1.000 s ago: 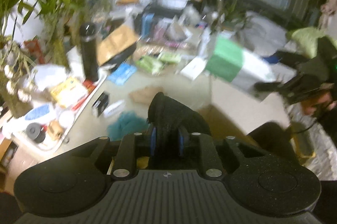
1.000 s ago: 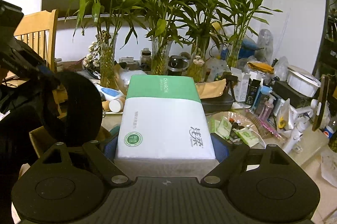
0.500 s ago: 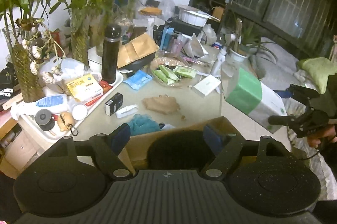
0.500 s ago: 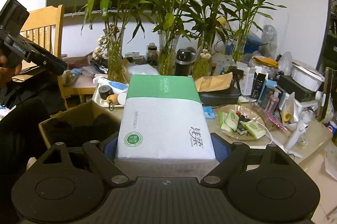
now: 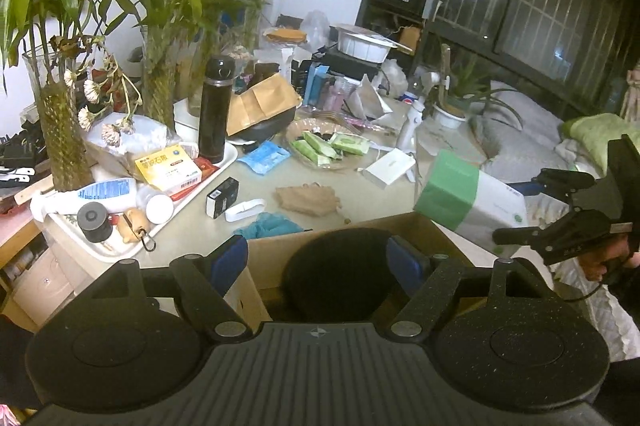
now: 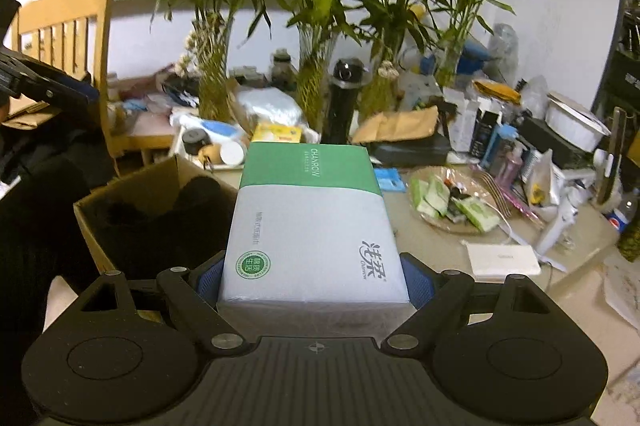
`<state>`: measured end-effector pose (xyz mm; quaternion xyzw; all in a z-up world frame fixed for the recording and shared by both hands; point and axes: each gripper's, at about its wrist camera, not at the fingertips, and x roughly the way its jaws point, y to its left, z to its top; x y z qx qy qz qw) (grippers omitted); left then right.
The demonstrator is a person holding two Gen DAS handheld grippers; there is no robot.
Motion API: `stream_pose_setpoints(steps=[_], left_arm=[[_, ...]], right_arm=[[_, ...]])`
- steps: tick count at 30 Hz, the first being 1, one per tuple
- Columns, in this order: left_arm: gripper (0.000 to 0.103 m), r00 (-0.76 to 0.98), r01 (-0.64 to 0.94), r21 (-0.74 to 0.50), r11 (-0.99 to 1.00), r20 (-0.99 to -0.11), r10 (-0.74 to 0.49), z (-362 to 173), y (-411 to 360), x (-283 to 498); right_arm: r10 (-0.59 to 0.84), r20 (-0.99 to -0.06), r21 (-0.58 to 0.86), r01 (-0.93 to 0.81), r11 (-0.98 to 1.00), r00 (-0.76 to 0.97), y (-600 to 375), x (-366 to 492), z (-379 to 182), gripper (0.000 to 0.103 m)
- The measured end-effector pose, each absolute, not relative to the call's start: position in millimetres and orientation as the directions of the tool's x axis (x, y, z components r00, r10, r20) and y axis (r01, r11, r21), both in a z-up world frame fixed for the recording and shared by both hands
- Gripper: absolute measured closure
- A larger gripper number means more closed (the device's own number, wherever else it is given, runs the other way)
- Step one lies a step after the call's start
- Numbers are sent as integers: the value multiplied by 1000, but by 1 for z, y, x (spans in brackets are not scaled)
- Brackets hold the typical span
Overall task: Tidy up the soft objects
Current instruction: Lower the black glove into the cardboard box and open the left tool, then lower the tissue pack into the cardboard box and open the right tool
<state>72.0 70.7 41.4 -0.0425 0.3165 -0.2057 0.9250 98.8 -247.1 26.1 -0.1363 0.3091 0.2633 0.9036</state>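
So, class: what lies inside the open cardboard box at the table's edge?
Inside the cardboard box lies a black soft object. Whatever is beneath it, and the box floor, is hidden by it and by shadow.

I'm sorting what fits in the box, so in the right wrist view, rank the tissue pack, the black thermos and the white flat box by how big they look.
Largest to smallest as they look:
1. tissue pack, though it sits right at the camera, so nearness inflates it
2. black thermos
3. white flat box

The last two look close; the thermos stands farther back, so their order is unsure.
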Motion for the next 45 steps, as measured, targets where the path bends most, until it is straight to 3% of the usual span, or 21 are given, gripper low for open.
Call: stream_pose_setpoints(steps=[8,21,26,33,39,45], left_arm=[[27,715,354,-211,911,-567,-409,41,72,67],[27,724,353,-225,908,-549,-417,46,70,64],[27,731,346,-231,910,-541,-415,47,75,60],[27,735,337,-231,913,-542,-408,48,79,59],[27,735,335,-236,912,-540,-410,49,80,59],[27,735,330,-229,916,-547,-401,46,78,58]], right_arm=[[372,-690,-157,-630,760,621,-240,98,35,15],[312,-891,-219,-913,344,331,-222,121,48,13],[381,-859,-205,-912,355,341,-218,124,60,5],[428,-823,-176,-884,432,373,-226,124,57,5],[489,-803,-16,-832,555,341,-240,130,40,5],[564,-760,310,-583,751,322,-261,145,10,6]])
